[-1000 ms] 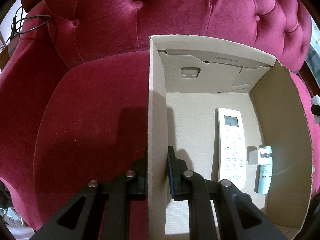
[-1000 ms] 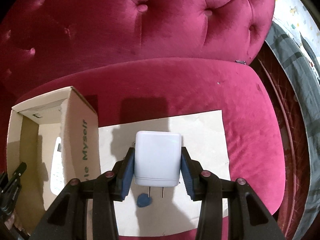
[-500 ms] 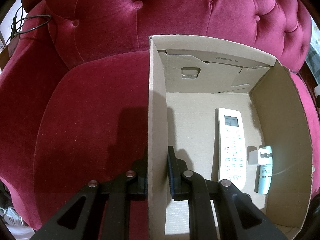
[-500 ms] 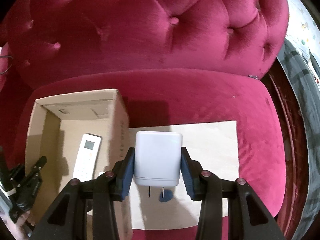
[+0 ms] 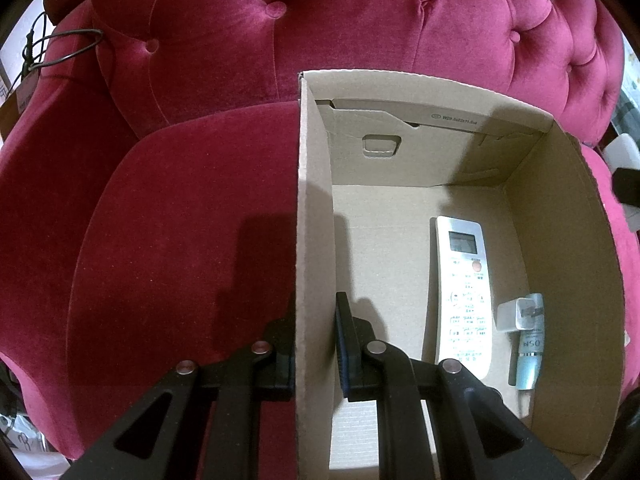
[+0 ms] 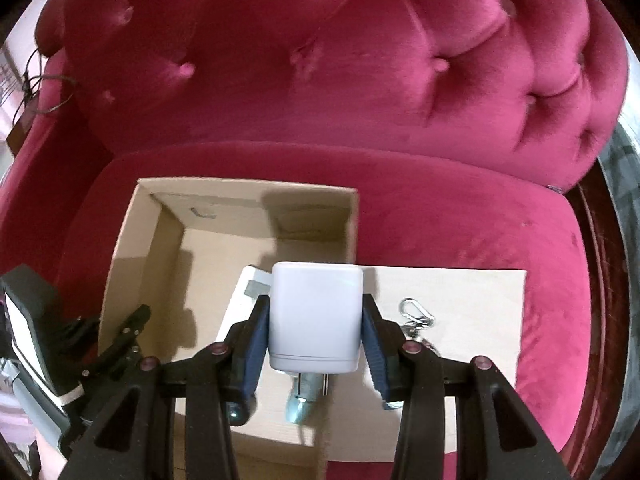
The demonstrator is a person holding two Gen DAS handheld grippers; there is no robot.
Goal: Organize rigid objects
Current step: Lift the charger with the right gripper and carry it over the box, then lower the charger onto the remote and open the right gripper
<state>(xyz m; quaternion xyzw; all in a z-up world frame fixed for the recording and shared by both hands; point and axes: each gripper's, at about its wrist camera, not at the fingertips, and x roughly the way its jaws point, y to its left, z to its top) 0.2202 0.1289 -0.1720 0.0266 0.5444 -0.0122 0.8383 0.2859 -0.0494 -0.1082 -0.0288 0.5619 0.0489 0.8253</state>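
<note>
My left gripper (image 5: 316,344) is shut on the left wall of an open cardboard box (image 5: 314,208) on the red sofa. Inside the box lie a white remote control (image 5: 464,296), a small white plug adapter (image 5: 512,314) and a light blue tube (image 5: 530,356). My right gripper (image 6: 316,340) is shut on a white charger block (image 6: 316,316), prongs toward the camera, held above the box's (image 6: 240,208) right side. The left gripper (image 6: 120,340) shows at the box's left wall in the right wrist view.
A flat cardboard sheet (image 6: 472,300) lies on the seat to the right of the box, with a metal carabiner keyring (image 6: 416,314) on it. The tufted red sofa back (image 6: 360,60) rises behind. A black cable (image 5: 52,48) hangs at the sofa's left arm.
My right gripper has carried the charger block leftward from over the cardboard sheet to over the box. My left gripper has stayed on the box wall.
</note>
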